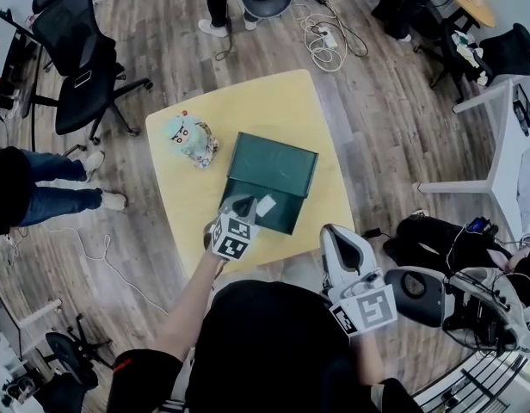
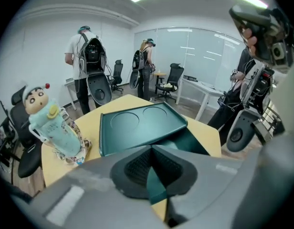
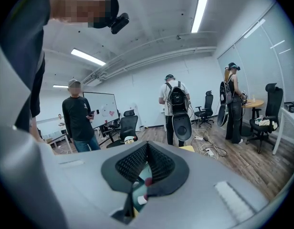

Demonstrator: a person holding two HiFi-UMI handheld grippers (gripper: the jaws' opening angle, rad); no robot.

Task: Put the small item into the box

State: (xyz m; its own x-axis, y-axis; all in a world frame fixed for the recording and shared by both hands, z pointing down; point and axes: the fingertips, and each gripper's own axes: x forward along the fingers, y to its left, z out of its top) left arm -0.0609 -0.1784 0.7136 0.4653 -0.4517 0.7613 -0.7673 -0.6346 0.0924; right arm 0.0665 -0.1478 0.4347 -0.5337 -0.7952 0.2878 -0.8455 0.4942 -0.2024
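The small item, a pale blue cartoon-character bottle (image 1: 192,138) (image 2: 54,128), stands upright on the yellow table (image 1: 274,101) to the left of the dark green box (image 1: 271,181). The box's lid (image 2: 137,125), with two round dents, lies tilted on top, and a dark opening shows under its near right side. My left gripper (image 1: 248,206) (image 2: 151,149) hovers at the box's near edge, shut with nothing between the jaws. My right gripper (image 1: 335,235) (image 3: 146,147) is off the table's near right corner, also shut and holding nothing.
A black office chair (image 1: 76,58) stands at the far left, with a person's legs (image 1: 58,192) beside the table's left side. Cables (image 1: 325,37) lie on the wooden floor beyond the table. A white desk (image 1: 506,144) and dark gear (image 1: 437,291) are on the right.
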